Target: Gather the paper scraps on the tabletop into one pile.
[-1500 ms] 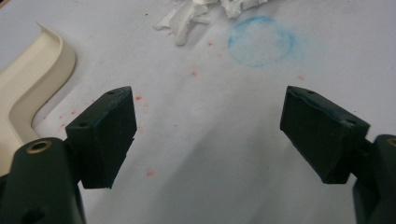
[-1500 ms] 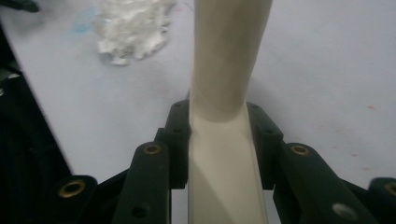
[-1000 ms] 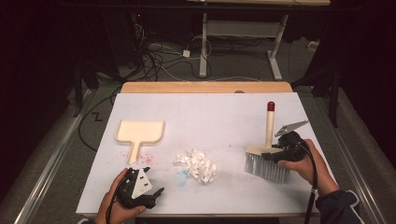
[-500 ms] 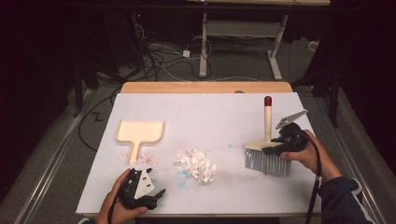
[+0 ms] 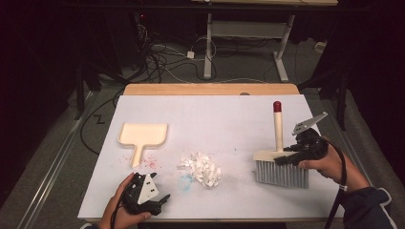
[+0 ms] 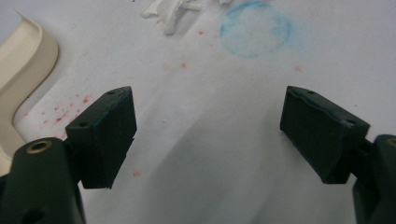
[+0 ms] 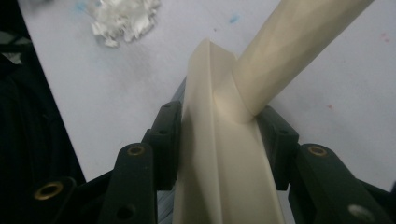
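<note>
Clamping the brush (image 5: 281,164) by its cream head block, right claw (image 5: 286,160) at the surface's (image 5: 229,119) four o'clock, paper scrap pile (image 5: 200,168) lying toward nine o'clock, handle pointing twelve; left claw (image 5: 160,200) gaping empty, nearer the dustpan (image 5: 142,135).

Away from the work, I see a littered white tabletop (image 5: 229,114) and a dark floor behind it.
At centre left of the high view I make out a cream dustpan (image 5: 143,134), pan away from me, with red specks (image 5: 150,161) around its handle. A heap of white paper scraps (image 5: 200,168) lies at lower centre, with a blue ring stain (image 6: 256,29) just beside it. Cables (image 5: 167,57) tangle at upper left beside a white desk frame (image 5: 208,43).
</note>
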A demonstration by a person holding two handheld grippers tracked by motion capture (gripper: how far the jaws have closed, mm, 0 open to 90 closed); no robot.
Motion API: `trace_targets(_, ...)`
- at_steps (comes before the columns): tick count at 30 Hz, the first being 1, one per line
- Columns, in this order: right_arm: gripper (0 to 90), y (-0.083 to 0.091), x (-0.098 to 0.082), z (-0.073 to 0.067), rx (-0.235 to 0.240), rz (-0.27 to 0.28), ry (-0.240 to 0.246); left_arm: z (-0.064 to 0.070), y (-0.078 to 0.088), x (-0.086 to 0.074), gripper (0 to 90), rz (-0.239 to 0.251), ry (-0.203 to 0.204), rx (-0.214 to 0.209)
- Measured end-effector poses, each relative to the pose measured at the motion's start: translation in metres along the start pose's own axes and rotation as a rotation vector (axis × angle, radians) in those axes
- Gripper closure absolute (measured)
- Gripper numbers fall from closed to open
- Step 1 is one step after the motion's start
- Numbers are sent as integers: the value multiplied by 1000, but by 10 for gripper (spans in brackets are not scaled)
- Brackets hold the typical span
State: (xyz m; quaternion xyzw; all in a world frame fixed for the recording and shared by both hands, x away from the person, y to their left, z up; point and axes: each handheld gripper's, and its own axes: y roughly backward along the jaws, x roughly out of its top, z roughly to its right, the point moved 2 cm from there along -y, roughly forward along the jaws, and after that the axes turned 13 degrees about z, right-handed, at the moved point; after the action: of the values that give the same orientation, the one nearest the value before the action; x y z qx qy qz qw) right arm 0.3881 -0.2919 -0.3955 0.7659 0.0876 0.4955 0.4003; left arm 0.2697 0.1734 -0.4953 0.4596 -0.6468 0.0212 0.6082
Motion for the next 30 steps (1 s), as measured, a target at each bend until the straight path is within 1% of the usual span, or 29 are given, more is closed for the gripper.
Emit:
trace_targets(1,586,-4,-1,1,-3,-22,-3,0,0,0,179,-3,8,-3)
trace_targets(2,585,-8,-2,4,-18,-30,-1,0,0,0,179,-5,6,-1)
trace_targets(3,582,-12,-2,7,-49,-42,-7,0,-1,0,178,-4,8,0)
trace_targets(4,578,-17,-2,10,-77,-61,-2,-1,-1,0,179,1,10,2)
trace_targets(5,573,-21,-1,12,-93,-71,-2,-2,-2,-1,179,0,11,4)
trace_targets(7,530,-27,1,16,-116,-82,1,-2,-2,-1,179,-1,11,1)
trace_targets(8,514,-29,3,18,-120,-88,14,-2,-3,-1,179,-4,17,-4)
trace_targets(9,481,-29,5,19,-133,-92,11,-2,-3,-1,179,-4,16,-6)
trace_targets(10,440,-29,7,21,-162,-91,23,-2,-3,-1,179,-1,9,-5)
trace_targets(11,404,-28,9,22,-188,-103,25,-2,-3,-1,179,-2,8,-5)
trace_targets(12,368,-28,11,24,-217,-113,29,-1,-3,-1,178,-4,14,-10)
trace_targets(13,338,-28,12,25,-259,-117,29,-1,-3,-1,179,-3,13,-11)
trace_targets(15,355,-26,15,25,-349,-91,58,-2,-3,-1,178,0,5,-8)
trace_targets(17,343,-23,16,24,-343,-43,62,-2,-3,-1,179,0,4,-9)
trace_targets(19,337,-22,16,21,-393,9,108,-2,-3,-1,179,1,6,-7)
trace_targets(21,316,-21,17,16,-428,65,135,-2,-3,-1,179,1,9,-5)
trace_targets(23,296,-19,17,9,-473,142,160,-2,-3,-1,179,0,8,-2)
trace_targets(24,288,-18,16,6,-491,186,162,-2,-3,-1,179,2,11,-1)
trace_targets(25,285,-17,14,3,-495,232,159,-2,-2,-2,179,0,19,-2)
trace_targets(27,278,-14,8,-4,-541,321,162,-3,-1,-2,179,2,22,11)
trace_targets(29,246,-11,2,-12,-567,384,172,-4,0,-1,178,5,21,17)
trace_targets(30,245,-8,-1,-17,-585,420,178,-4,1,-1,178,6,17,22)
